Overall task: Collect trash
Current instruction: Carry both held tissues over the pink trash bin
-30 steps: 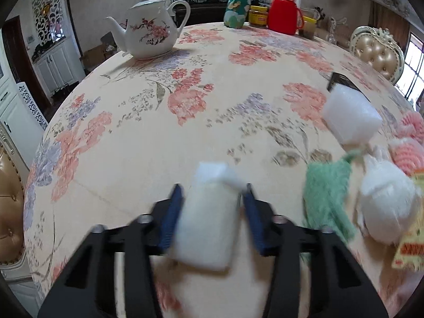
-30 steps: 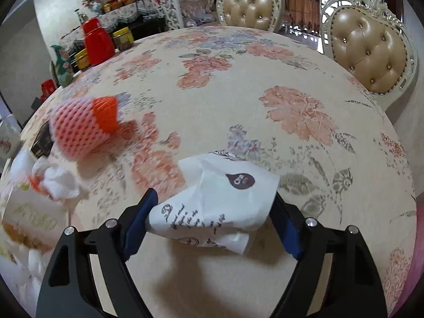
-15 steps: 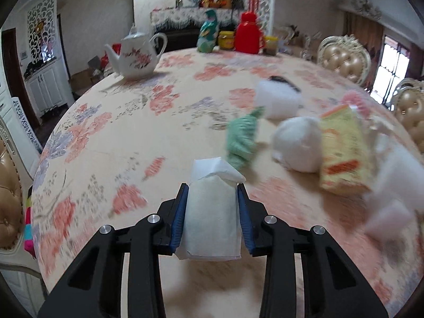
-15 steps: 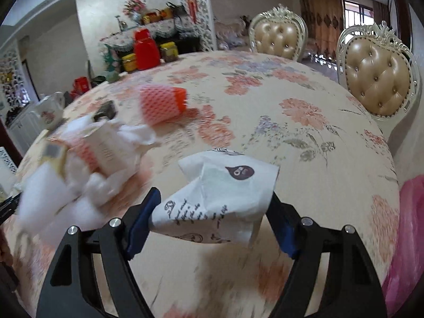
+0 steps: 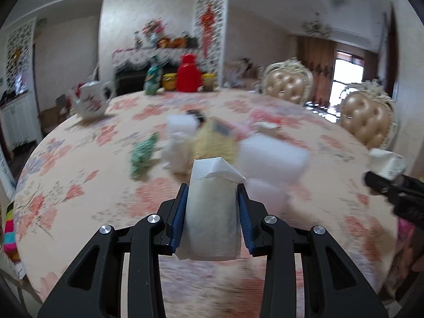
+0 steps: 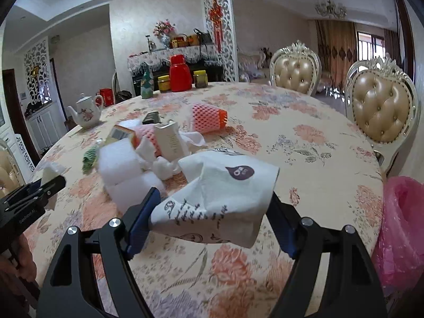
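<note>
A round table (image 6: 331,143) in a floral cloth is standing among tufted gold chairs (image 6: 381,111); daylight is entering through a curtained window (image 6: 368,45), and a chandelier (image 6: 330,8) is hanging from the ceiling.

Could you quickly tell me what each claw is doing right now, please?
Left claw: closed on a plain white tissue.
Right claw: closed on a printed napkin.

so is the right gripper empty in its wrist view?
No, the right gripper is shut on a printed white napkin, held above the floral table.
</note>
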`<action>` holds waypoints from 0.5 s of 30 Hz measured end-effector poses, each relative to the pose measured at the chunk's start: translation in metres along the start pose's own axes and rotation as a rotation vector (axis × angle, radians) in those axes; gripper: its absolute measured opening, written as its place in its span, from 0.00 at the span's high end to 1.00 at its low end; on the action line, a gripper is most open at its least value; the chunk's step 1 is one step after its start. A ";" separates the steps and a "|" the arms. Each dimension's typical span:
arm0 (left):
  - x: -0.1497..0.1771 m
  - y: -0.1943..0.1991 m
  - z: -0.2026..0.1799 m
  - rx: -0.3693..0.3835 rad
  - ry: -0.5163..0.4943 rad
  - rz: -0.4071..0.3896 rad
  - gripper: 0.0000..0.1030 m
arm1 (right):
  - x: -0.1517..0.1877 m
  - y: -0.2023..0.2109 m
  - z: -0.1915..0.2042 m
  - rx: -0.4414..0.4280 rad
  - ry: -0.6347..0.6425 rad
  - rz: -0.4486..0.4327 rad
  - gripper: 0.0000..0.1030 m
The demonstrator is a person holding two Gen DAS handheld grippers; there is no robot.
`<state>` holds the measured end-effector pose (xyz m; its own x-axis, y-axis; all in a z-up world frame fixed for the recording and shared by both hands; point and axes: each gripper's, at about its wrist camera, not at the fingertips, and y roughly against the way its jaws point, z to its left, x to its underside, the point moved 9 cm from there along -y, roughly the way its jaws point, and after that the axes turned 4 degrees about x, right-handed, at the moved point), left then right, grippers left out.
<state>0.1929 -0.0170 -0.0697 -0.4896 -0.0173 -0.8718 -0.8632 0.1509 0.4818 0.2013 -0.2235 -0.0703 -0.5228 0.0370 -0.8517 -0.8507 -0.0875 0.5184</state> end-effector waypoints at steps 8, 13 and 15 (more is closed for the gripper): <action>-0.006 0.003 -0.063 0.103 -0.083 -0.028 0.67 | 0.012 0.027 -0.028 0.044 -0.041 -0.036 0.26; -0.014 -0.009 -0.111 0.181 -0.150 -0.033 0.66 | 0.010 0.047 -0.070 0.133 -0.079 -0.080 0.26; -0.018 -0.017 -0.132 0.223 -0.176 -0.028 0.66 | 0.010 0.055 -0.090 0.170 -0.099 -0.094 0.26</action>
<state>0.2001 -0.1498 -0.0500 -0.4205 0.1441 -0.8958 -0.8181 0.3668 0.4430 0.1546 -0.3171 -0.0569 -0.4366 0.1357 -0.8894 -0.8885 0.0900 0.4499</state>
